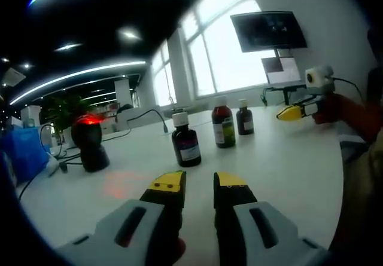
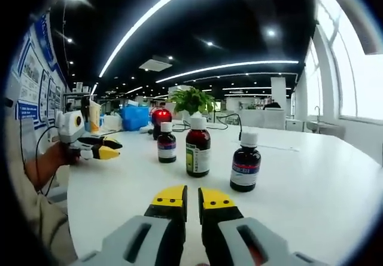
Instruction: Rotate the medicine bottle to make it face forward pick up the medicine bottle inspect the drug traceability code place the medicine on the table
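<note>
Now, left gripper: the left gripper (image 1: 199, 185) rises from the bottom centre of the left gripper view, yellow-tipped jaws a narrow gap apart with nothing between them; in the right gripper view it shows at mid left (image 2: 111, 148), held by a hand (image 2: 51, 161), and whether its jaws are apart there I cannot tell
Right gripper: the right gripper (image 2: 192, 198) sits at the bottom centre of the right gripper view, jaws nearly together and holding nothing; in the left gripper view it shows at the right edge (image 1: 293, 112), tips close together
Medicine bottles: three dark bottles with white caps stand upright on the white table (image 1: 287, 164), apart from both grippers
Near bottle: in the left gripper view the near bottle (image 1: 185, 140) stands just above centre; the middle bottle (image 1: 223, 124) and the far bottle (image 1: 244, 118) stand to its upper right
Same row, right gripper view: small bottle at centre left (image 2: 167, 144), taller one at centre (image 2: 198, 149), third at centre right (image 2: 245, 164)
Scanner: a black barcode scanner (image 1: 90, 140) with a red glowing top stands at left of the left gripper view, and a red patch of light lies on the table before it
Background: a wall monitor (image 1: 268, 31) at upper right, a potted plant (image 2: 191, 101) behind the bottles, a blue bag (image 1: 27, 152) at far left
</note>
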`<state>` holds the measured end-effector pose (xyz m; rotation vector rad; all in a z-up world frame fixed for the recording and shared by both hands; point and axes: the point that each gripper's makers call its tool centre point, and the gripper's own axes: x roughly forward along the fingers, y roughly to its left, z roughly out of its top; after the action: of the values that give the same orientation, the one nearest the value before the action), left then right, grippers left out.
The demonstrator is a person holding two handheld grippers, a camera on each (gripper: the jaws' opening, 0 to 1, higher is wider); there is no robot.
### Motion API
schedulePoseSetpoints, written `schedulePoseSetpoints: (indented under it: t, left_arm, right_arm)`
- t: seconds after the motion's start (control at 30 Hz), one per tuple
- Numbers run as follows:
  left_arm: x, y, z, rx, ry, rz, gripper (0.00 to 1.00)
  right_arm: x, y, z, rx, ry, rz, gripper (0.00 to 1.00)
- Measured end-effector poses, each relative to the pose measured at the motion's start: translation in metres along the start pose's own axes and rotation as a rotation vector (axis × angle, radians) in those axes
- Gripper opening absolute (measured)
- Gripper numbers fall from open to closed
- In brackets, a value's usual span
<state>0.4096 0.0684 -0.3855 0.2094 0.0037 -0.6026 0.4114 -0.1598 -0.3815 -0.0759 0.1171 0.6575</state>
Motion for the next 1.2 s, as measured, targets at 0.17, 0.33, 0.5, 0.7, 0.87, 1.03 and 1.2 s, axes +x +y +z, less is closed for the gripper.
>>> schedulePoseSetpoints:
  t: [0.17,0.33,0.5,0.7,0.87,1.03,1.2]
  left_arm:
    - [0.0,0.0,0.0,-0.001,0.0,0.0,0.11]
    - [0.0,-0.001,0.0,-0.002,0.002,-0.001,0.1]
    - [0.0,-0.001,-0.001,-0.003,0.006,-0.002,0.1]
    - [0.0,-0.001,-0.001,-0.002,0.004,-0.002,0.1]
    - [0.0,-0.001,-0.001,0.0,0.005,-0.004,0.1]
    - [0.0,-0.002,-0.001,0.0,0.003,-0.006,0.1]
    - [0.0,-0.002,-0.001,0.001,0.002,-0.006,0.1]
  right_arm:
    - [0.003,0.002,0.019,-0.033,-0.024,0.006,0.06]
    - [0.009,0.001,0.036,-0.063,-0.037,0.018,0.07]
    - [0.016,-0.002,0.05,-0.07,-0.046,0.018,0.08]
    - [0.025,-0.007,0.067,-0.083,-0.057,0.016,0.08]
    - [0.033,-0.007,0.076,-0.091,-0.058,0.023,0.1]
    - [0.043,-0.008,0.085,-0.098,-0.066,0.027,0.11]
    - [0.053,-0.008,0.092,-0.103,-0.062,0.034,0.12]
